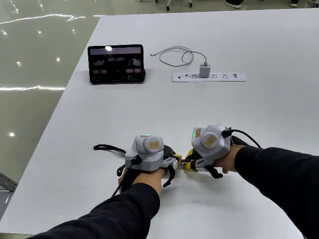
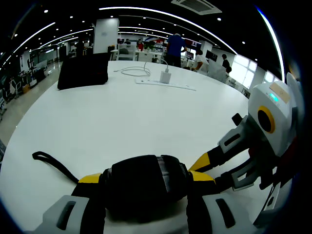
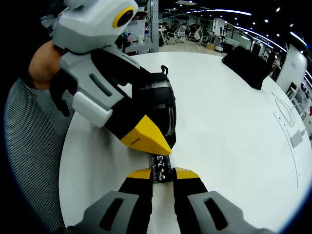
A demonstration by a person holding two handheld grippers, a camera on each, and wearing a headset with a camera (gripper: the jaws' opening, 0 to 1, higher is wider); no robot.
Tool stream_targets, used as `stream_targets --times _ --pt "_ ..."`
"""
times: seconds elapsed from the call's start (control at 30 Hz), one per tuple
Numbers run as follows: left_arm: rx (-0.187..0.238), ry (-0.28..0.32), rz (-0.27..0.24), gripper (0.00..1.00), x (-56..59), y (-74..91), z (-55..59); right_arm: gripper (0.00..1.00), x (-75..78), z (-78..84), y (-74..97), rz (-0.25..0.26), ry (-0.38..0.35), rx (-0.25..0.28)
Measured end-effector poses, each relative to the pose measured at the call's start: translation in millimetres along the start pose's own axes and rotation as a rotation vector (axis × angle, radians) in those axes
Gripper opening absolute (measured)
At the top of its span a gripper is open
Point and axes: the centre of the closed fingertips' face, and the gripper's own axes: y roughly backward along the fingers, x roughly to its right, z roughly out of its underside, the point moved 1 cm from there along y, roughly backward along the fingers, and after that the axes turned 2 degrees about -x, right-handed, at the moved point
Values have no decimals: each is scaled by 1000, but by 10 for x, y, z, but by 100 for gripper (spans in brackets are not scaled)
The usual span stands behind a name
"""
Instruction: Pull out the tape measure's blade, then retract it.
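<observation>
In a hall with glossy floor (image 1: 35, 59), the white table (image 1: 249, 40) (tablet (image 1: 116, 63) and power strip (image 1: 209, 76) far off) bears the tape measure (image 2: 144, 187) near its front edge, clamped in the left gripper (image 2: 146, 176); the right gripper (image 3: 163, 174) pinches its blade (image 3: 158, 163).

table (image 1: 249, 45): smooth white | tape measure (image 2: 144, 187): matt black plastic

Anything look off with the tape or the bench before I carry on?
Nothing stands out. The left gripper clamps the tape measure case, and the right gripper pinches the blade, a short stretch out and straight. The strap trails loose on the table.
</observation>
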Motion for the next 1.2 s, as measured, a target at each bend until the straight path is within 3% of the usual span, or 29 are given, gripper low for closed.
stream_targets --times 0.53,0.73,1.2 --pt "2 7 3 64 -9 -3 -5 12 -18 -68 -43 -5 8 21" --pt "-1 17 12 64 -19 6 -1 12 -5 -16 -7 -8 7 76" --pt "-1 23 26 63 -17 5 -2 11 8 -19 -30 -5 -3 74"
